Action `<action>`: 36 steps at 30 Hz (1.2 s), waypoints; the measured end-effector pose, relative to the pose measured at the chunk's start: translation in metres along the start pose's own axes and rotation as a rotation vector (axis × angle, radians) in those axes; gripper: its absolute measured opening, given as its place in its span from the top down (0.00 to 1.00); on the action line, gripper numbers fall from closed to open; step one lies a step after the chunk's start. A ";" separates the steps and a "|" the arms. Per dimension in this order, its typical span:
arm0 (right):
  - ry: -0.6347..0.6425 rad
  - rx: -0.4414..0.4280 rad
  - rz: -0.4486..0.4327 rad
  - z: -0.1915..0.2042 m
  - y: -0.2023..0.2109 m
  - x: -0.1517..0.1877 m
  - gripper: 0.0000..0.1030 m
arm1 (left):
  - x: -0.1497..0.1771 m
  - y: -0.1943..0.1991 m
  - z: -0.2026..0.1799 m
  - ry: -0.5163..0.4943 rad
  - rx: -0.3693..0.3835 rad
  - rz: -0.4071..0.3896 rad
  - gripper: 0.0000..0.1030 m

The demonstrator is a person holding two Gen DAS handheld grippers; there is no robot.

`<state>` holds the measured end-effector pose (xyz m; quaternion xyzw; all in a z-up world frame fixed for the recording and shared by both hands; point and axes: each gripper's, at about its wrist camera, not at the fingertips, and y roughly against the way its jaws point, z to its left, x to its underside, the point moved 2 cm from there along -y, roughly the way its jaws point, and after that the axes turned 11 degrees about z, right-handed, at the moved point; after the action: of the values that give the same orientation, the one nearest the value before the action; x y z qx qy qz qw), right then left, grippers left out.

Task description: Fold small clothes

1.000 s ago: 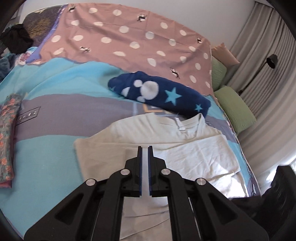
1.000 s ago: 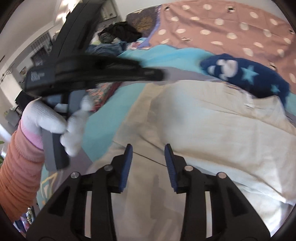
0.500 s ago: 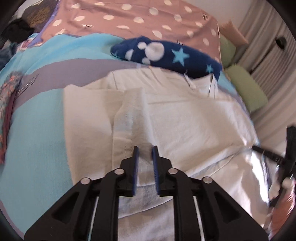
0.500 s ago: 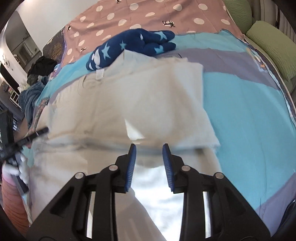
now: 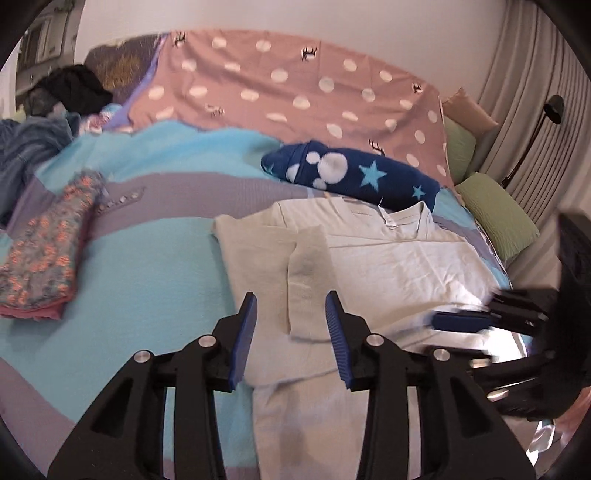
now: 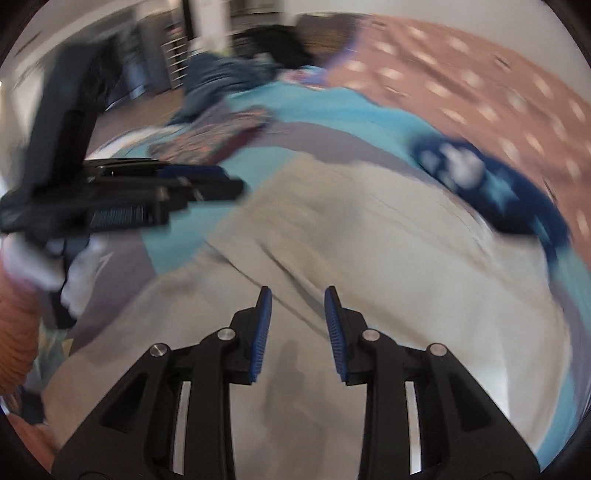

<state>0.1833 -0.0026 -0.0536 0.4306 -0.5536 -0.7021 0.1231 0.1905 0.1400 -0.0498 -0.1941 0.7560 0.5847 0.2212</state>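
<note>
A bed (image 5: 155, 258) is filling the room, pillows (image 5: 495, 218) lying beside grey curtains (image 5: 532, 110); a black lamp (image 5: 552, 109) is standing there, against a white wall (image 5: 295, 22).

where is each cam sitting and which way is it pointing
Left wrist: on the left gripper, open above the white t-shirt, facing the polka-dot blanket; the right gripper shows at right.
Right wrist: on the right gripper, open over the t-shirt; the left gripper and gloved hand show at left.
Shared: t-shirt, navy star blanket.

Matt cream cloth shirt (image 5: 388, 258) (creased), fleecy navy blanket (image 5: 354, 175)
</note>
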 end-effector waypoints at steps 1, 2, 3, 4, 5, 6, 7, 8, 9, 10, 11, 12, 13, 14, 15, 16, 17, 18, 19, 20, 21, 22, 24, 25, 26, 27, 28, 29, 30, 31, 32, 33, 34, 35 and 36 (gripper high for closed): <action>0.029 -0.001 0.004 0.009 -0.009 -0.010 0.70 | 0.002 0.002 0.001 0.003 -0.005 -0.008 0.60; 0.051 -0.001 0.015 0.017 -0.021 -0.021 0.70 | 0.007 0.004 0.005 0.014 -0.012 -0.023 0.59; 0.055 0.003 0.026 0.021 -0.029 -0.026 0.70 | 0.009 0.004 0.007 0.025 -0.013 -0.031 0.59; 0.054 0.007 0.045 0.022 -0.040 -0.030 0.70 | 0.013 0.004 0.011 0.037 -0.011 -0.036 0.59; 0.050 0.009 0.068 0.024 -0.051 -0.034 0.70 | 0.015 0.003 0.015 0.050 -0.007 -0.041 0.59; 0.046 0.017 0.090 0.025 -0.064 -0.037 0.70 | 0.018 0.002 0.021 0.071 0.005 -0.044 0.59; 0.028 0.043 0.099 0.020 -0.078 -0.038 0.70 | 0.020 0.000 0.027 0.088 0.015 -0.044 0.59; 0.010 0.038 0.085 0.019 -0.078 -0.036 0.70 | 0.020 -0.001 0.030 0.096 0.019 -0.045 0.59; -0.006 0.034 0.074 0.016 -0.078 -0.039 0.70 | 0.021 -0.003 0.035 0.108 0.021 -0.048 0.59; -0.021 0.038 0.063 0.013 -0.076 -0.039 0.72 | 0.020 -0.004 0.039 0.119 0.027 -0.052 0.59; -0.027 0.047 0.055 0.010 -0.074 -0.040 0.75 | 0.021 -0.003 0.042 0.122 0.032 -0.055 0.59; -0.029 0.051 0.047 0.008 -0.075 -0.043 0.78 | 0.021 -0.003 0.045 0.127 0.043 -0.059 0.59; -0.027 0.045 0.044 0.006 -0.075 -0.044 0.78 | 0.021 -0.004 0.046 0.131 0.051 -0.061 0.59; -0.027 0.040 0.048 0.003 -0.078 -0.045 0.78 | 0.021 -0.004 0.049 0.137 0.061 -0.064 0.59; -0.031 0.033 0.051 0.001 -0.080 -0.046 0.79 | 0.021 -0.003 0.050 0.142 0.067 -0.066 0.59; -0.037 0.010 0.054 0.000 -0.081 -0.046 0.85 | 0.022 -0.003 0.052 0.150 0.080 -0.070 0.59; -0.044 -0.009 0.053 0.000 -0.080 -0.045 0.90 | 0.022 -0.003 0.053 0.155 0.093 -0.073 0.59; -0.058 -0.032 0.043 -0.001 -0.077 -0.045 0.94 | 0.023 -0.002 0.054 0.159 0.103 -0.075 0.59; -0.076 -0.102 0.019 0.000 -0.067 -0.045 0.96 | 0.024 0.000 0.055 0.164 0.118 -0.079 0.59; -0.081 -0.149 -0.004 0.002 -0.059 -0.043 0.96 | 0.024 0.001 0.056 0.165 0.125 -0.082 0.59; -0.077 -0.172 -0.023 0.004 -0.051 -0.042 0.97 | 0.024 0.004 0.058 0.169 0.134 -0.091 0.59; -0.066 -0.189 -0.042 0.007 -0.041 -0.038 0.97 | 0.024 0.006 0.059 0.172 0.141 -0.096 0.59; -0.054 -0.223 -0.026 0.007 -0.037 -0.032 0.97 | 0.024 0.008 0.060 0.179 0.158 -0.104 0.59; -0.050 -0.233 0.004 0.007 -0.040 -0.029 0.93 | 0.023 0.008 0.060 0.179 0.168 -0.104 0.59; -0.054 -0.221 0.025 0.006 -0.044 -0.027 0.91 | 0.023 0.008 0.059 0.178 0.178 -0.102 0.59; -0.071 -0.194 0.044 0.002 -0.047 -0.023 0.82 | 0.022 0.005 0.056 0.173 0.180 -0.094 0.59; -0.095 -0.188 0.052 -0.003 -0.047 -0.018 0.74 | 0.022 0.004 0.054 0.168 0.174 -0.088 0.59; -0.111 -0.195 0.049 -0.006 -0.045 -0.014 0.73 | 0.023 0.002 0.050 0.157 0.166 -0.079 0.59; -0.130 -0.204 0.041 -0.010 -0.041 -0.010 0.73 | 0.023 0.002 0.048 0.150 0.165 -0.075 0.59; -0.150 -0.193 0.025 -0.015 -0.032 -0.002 0.73 | 0.023 0.002 0.042 0.134 0.170 -0.071 0.59; -0.162 -0.165 0.018 -0.019 -0.026 0.004 0.73 | 0.023 0.002 0.040 0.126 0.174 -0.070 0.59; -0.178 -0.115 0.018 -0.026 -0.019 0.012 0.73 | 0.021 0.002 0.033 0.108 0.181 -0.067 0.59; -0.199 -0.056 0.021 -0.034 -0.013 0.020 0.73 | 0.018 0.002 0.027 0.089 0.189 -0.063 0.59; -0.222 -0.002 0.025 -0.042 -0.007 0.028 0.73 | 0.013 0.000 0.016 0.065 0.203 -0.055 0.59; -0.258 0.069 0.036 -0.053 -0.002 0.038 0.73 | 0.009 -0.002 0.009 0.045 0.219 -0.045 0.59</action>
<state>0.2007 -0.0621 -0.0736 0.3308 -0.5962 -0.7298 0.0488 0.1852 0.1481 -0.0589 -0.1988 0.8155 0.4891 0.2372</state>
